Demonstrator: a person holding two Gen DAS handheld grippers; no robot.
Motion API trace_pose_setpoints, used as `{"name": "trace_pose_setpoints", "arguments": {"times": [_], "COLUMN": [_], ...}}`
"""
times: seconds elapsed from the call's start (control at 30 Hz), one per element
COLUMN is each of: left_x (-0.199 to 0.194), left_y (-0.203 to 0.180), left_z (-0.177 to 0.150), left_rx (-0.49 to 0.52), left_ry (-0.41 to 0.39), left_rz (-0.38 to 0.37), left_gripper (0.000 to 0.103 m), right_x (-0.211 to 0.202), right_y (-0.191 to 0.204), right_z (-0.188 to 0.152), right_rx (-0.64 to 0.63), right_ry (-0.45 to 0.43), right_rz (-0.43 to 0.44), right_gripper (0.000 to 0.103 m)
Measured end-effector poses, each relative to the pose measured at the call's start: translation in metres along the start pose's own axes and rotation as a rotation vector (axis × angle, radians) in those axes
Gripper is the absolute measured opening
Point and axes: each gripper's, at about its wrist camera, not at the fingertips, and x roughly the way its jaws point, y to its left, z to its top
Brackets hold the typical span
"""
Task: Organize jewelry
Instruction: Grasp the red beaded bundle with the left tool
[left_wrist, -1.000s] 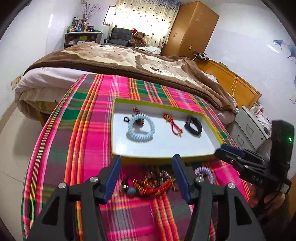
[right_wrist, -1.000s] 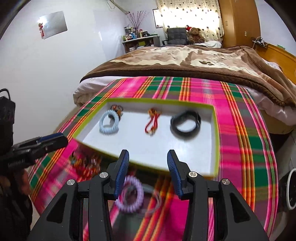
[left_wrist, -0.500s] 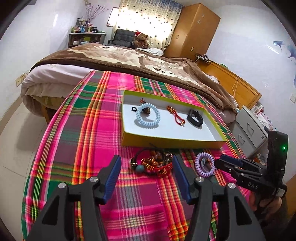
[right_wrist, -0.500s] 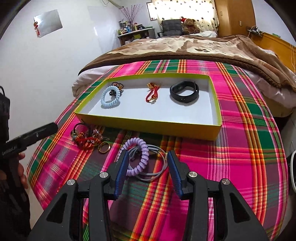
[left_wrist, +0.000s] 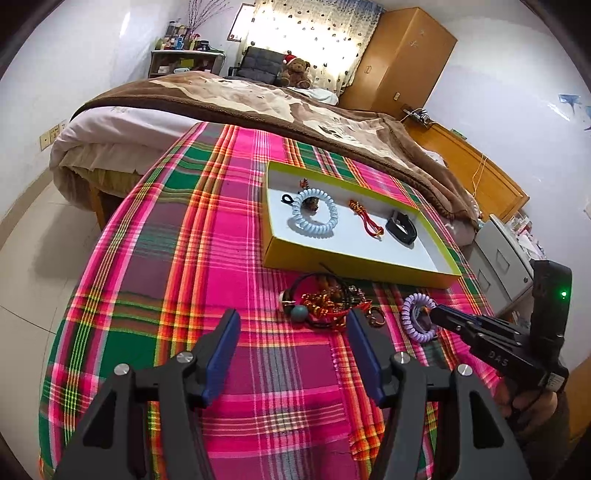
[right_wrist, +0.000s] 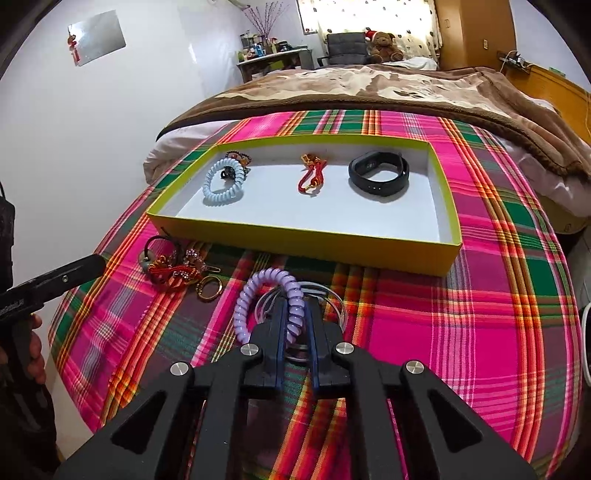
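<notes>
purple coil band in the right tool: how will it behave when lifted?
The purple coil band looks like soft spiral cord, so it will probably stretch and sag from the right tool. Probably light. Thin wire hoops beneath may snag.

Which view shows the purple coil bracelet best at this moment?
The right wrist view: the purple coil bracelet lies close and central, pinched by the right gripper. The left wrist view shows it small at the right, partly hidden behind that gripper's fingers.

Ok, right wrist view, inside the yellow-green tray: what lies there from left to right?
pale blue spiral bracelet → red cord bracelet → black fitness band
</notes>
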Motion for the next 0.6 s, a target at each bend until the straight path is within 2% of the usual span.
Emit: {"name": "trace_pose_setpoints", "arguments": {"times": [0.27, 0.5, 0.6], "left_x": [0.004, 0.016, 0.024], "left_y": [-0.011, -0.044, -0.053], "left_z": [0.001, -0.002, 0.0], "left_rx": [0.067, 0.177, 0.203], "left_ry": [0.019, 0.048, 0.054], "left_rz": [0.022, -0.022, -0.002], "left_gripper": [0.061, 0.061, 0.061], "right_x": [-0.019, -0.037, -0.041], "right_y": [-0.011, -0.02, -0.022], "right_z": [-0.002, -0.003, -0.003], "right_rx": [0.065, 0.113, 0.117], "right_ry": [-0.073, -0.123, -0.129], "right_rz": [0.035, 0.043, 0.04], "right_gripper": [0.009, 0.009, 0.009]}}
